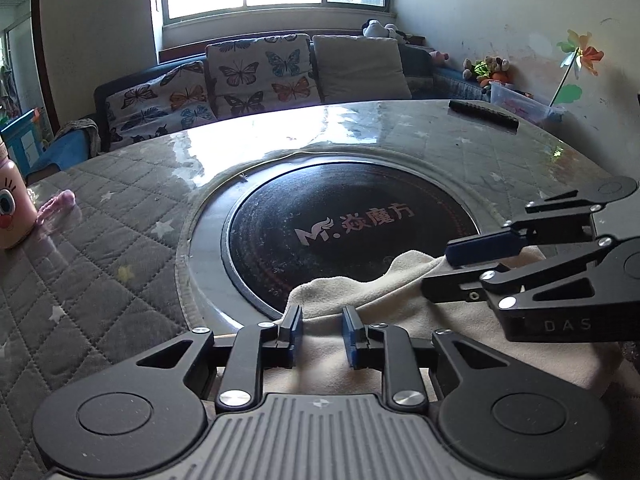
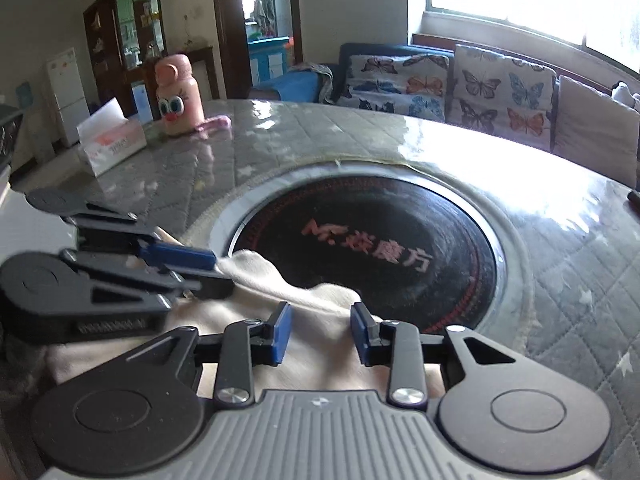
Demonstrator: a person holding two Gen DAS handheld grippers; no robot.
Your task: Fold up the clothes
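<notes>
Your bench [image 1: 120,216] carried the cloth [image 1: 360,344] at its near edge, lapping onto the black disc [image 1: 340,228]. You held both hand-held grippers, left [image 1: 322,334] and right [image 2: 322,334], spread over the cloth's far hem, pinching nothing, likely just letting a fold settle.

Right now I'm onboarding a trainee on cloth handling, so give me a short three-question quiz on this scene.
1. True or false: the cream cloth lies partly over the black round cooktop.
2. Which stands nearest the pink cartoon bottle? A tissue box; B remote control; C pinwheel.
3. Fill in: behind the table, the sofa cushions carry a ____ print.

Key: 1 true; 2 A; 3 butterfly.
</notes>
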